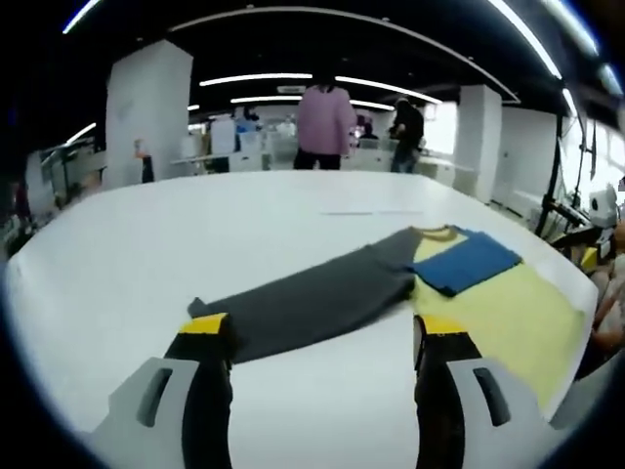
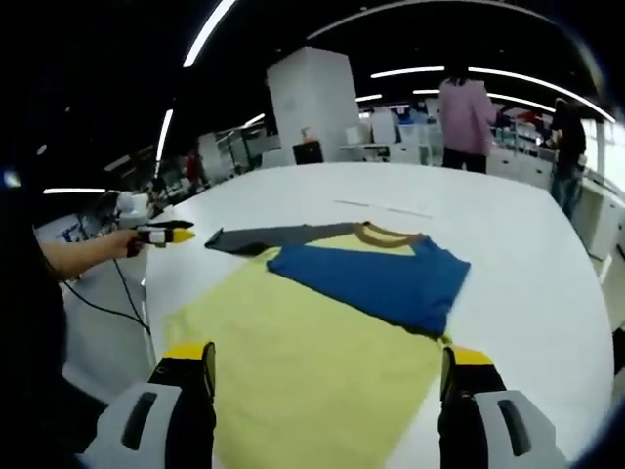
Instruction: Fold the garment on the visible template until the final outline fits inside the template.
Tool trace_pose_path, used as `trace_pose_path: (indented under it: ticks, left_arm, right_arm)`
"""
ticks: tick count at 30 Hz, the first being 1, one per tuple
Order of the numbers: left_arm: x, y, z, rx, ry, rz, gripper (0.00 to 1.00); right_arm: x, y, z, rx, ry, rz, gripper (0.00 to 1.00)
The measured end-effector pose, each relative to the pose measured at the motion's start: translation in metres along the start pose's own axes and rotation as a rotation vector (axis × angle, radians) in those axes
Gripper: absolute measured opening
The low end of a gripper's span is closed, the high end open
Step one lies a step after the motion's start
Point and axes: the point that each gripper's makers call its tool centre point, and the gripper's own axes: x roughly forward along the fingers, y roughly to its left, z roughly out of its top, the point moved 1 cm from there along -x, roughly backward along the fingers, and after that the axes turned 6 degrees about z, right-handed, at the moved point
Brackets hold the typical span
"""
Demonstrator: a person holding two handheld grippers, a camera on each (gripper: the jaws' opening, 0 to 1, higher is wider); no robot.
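Garment [image 1: 391, 288]: a shirt with a yellow body, one grey sleeve [image 1: 312, 303] and one blue sleeve [image 2: 376, 278], lying flat on a white table [image 1: 146, 254]. No template outline is visible on the table.

Blue sleeve is already folded across the yellow body, just below the brown collar [image 2: 386, 234]. Grey sleeve is unfolded, stretching straight away from the collar, so the shirt's long axis runs from the grey cuff through the collar.

Left gripper [image 1: 322, 337] is held above the table with its jaws spread wide and empty. The grey cuff lies just beside its left jaw, and the sleeve runs across in front of it.

Right gripper [image 2: 327, 366] hovers over the yellow hem, the edge farthest from the collar, jaws also spread and empty. In its view the left gripper is seen near the grey cuff.

Judging by this, the left gripper is the nearer one for folding the grey sleeve toward the collar.
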Motion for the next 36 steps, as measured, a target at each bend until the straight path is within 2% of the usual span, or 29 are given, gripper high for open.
trace_pose_path:
  ticks: [8,11,18,22,27,30,36]
  left_arm:
    - [0.017,0.025,-0.007,-0.020,0.018,0.061,0.61]
    - [0.024,0.034,-0.016,0.015,0.055,0.087,0.54]
    - [0.035,0.050,-0.023,0.002,0.065,0.148,0.41]
    - [0.043,0.058,-0.027,0.004,0.071,0.163,0.35]
    - [0.051,0.065,-0.036,0.007,0.110,0.182,0.29]
    - [0.052,0.071,-0.041,0.071,0.137,0.201,0.25]
    - [0.055,0.079,-0.050,0.075,0.162,0.208,0.19]
  right_arm:
    - [-0.001,-0.004,-0.006,0.026,0.002,-0.015,0.92]
    - [0.000,-0.001,-0.007,0.029,-0.001,-0.013,0.91]
    - [0.000,0.002,-0.010,0.042,0.002,-0.018,0.90]
    - [-0.002,-0.002,-0.011,0.048,0.001,-0.027,0.89]
    - [-0.004,-0.005,-0.013,0.059,0.003,-0.037,0.89]
    - [-0.005,-0.007,-0.014,0.063,0.003,-0.039,0.88]
    - [-0.006,-0.009,-0.015,0.069,0.011,-0.046,0.87]
